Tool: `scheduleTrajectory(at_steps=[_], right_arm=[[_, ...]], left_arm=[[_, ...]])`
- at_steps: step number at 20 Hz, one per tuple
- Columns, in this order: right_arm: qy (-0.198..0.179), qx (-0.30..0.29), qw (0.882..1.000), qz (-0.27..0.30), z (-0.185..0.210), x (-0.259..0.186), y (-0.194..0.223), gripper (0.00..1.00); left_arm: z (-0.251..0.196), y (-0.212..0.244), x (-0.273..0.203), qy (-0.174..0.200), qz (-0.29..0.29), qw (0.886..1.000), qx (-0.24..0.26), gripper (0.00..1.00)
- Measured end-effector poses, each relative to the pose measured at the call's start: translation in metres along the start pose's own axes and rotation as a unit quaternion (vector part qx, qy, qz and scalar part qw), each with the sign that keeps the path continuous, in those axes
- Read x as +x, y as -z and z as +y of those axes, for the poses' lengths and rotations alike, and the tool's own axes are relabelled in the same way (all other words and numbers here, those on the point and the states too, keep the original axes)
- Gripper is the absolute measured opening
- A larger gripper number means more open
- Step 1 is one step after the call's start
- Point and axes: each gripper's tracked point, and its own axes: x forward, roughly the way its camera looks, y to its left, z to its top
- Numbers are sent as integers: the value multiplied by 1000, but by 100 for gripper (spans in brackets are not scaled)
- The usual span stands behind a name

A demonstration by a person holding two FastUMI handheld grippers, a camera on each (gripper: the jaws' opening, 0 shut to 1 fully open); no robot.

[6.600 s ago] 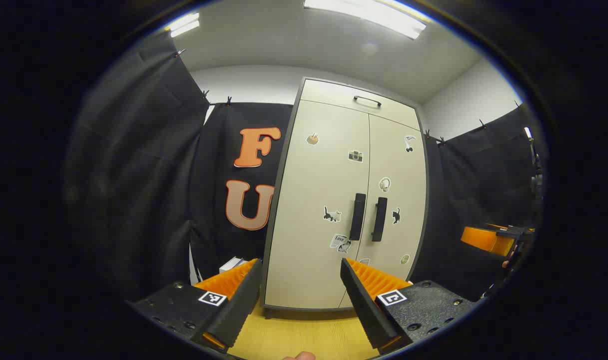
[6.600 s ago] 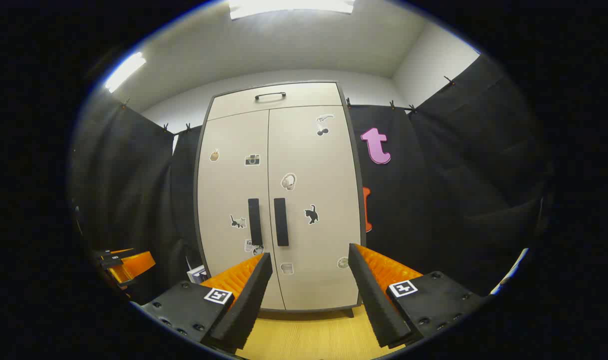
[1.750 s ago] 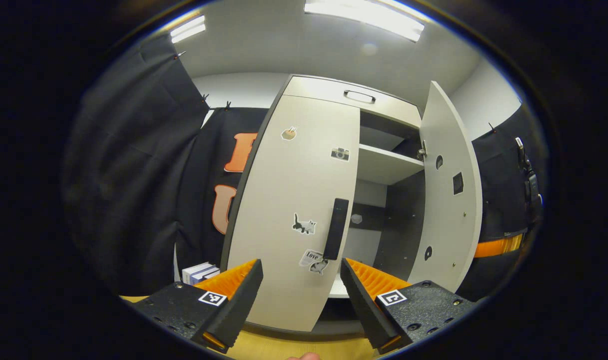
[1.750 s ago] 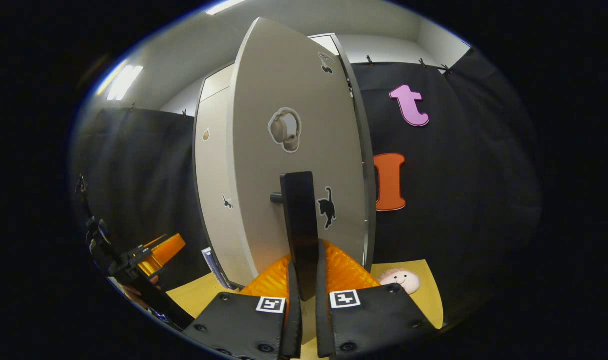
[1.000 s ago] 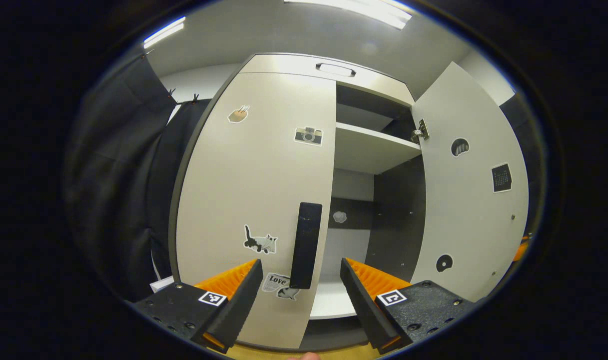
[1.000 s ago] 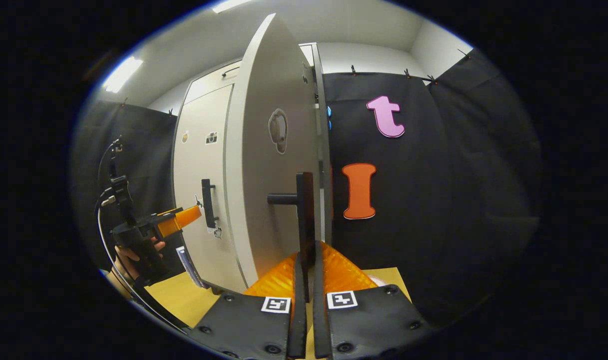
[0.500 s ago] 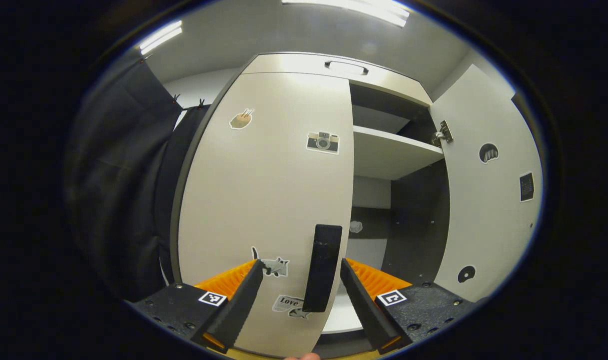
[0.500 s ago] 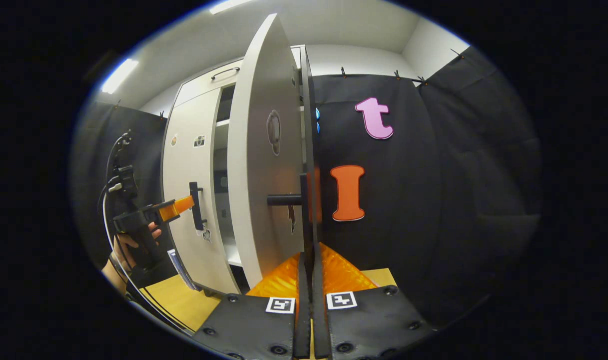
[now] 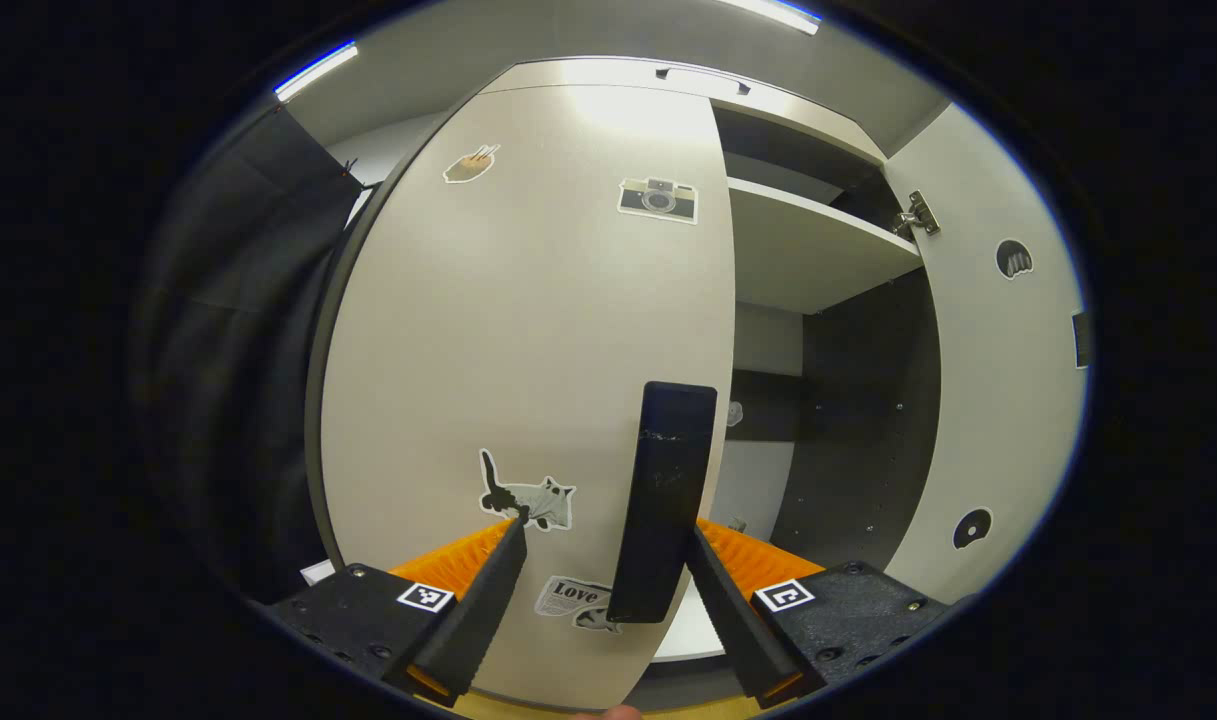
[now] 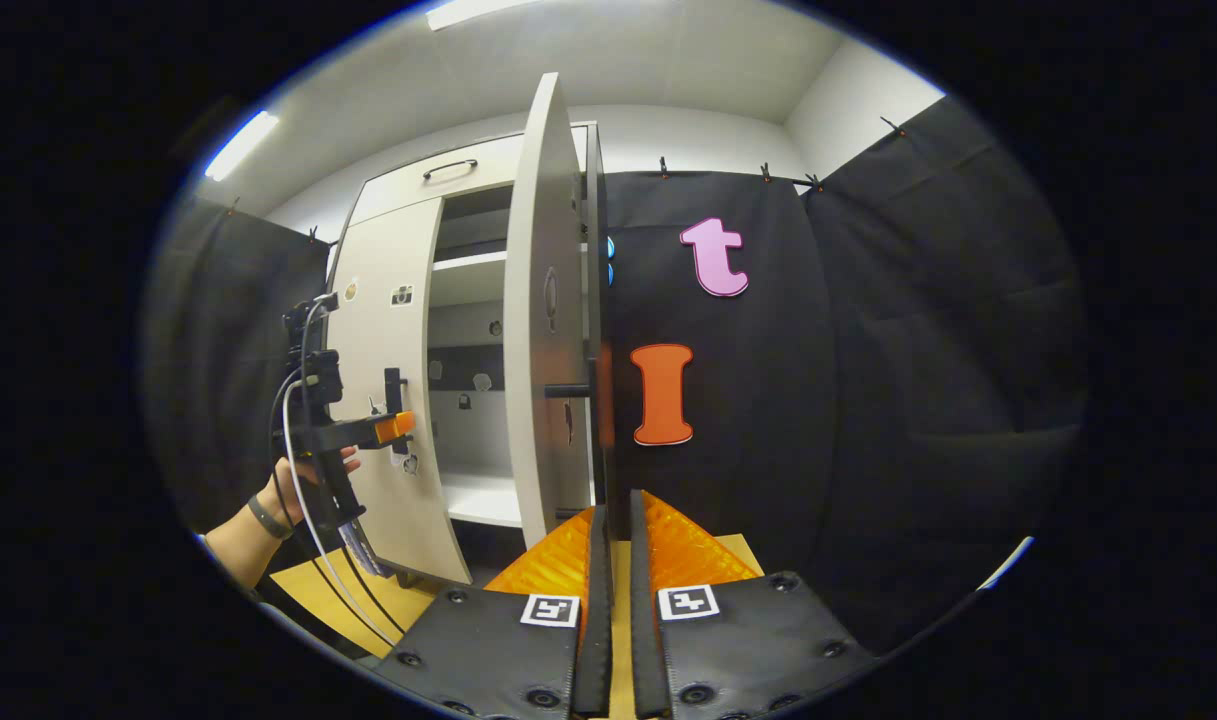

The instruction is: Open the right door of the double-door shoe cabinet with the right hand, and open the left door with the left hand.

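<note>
The right door [image 10: 543,330] of the cabinet [image 10: 438,190] stands swung well out, seen nearly edge-on in the right gripper view, with bare shelves [image 10: 468,262] showing behind it. That half of the task looks done. The right hand-held gripper [image 10: 611,520] sits at the door's outer edge with its fingers drawn narrow, only a thin slit between them. The right handle [image 10: 600,440] rises just above the tips; whether its lower end is in the slit and pinched cannot be told.

The left door [image 9: 528,330] is flat against the cabinet front, not yet opened. In the left gripper view the left hand-held gripper [image 9: 608,540] is spread wide, and the left handle [image 9: 666,500] stands upright between its fingers, much nearer the right-hand one and perhaps touching it. The other finger [image 9: 488,590] is well clear, so no grip is made. The right gripper view shows this hand-held gripper, held by a person's hand [image 10: 308,480], level with the handle.

What is left, by my reading: close the left fingers on the handle and pull the left door out on its hinge. The right hand-held gripper may then let go, if it holds at all.
</note>
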Motion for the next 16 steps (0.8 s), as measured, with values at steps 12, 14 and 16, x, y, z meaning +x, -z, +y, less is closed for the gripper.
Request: scheduleTrajectory(at_steps=[12, 14, 16], right_arm=[[16, 110, 994, -8, 13, -40, 25, 84], [27, 100, 995, -3, 12, -43, 30, 83], [29, 91, 995, -4, 15, -45, 29, 96]], left_arm=[[-11, -7, 9, -9, 9, 999, 48, 94], [-12, -5, 9, -5, 13, 999, 50, 80], [-22, -1, 8, 19, 14, 999, 32, 54]])
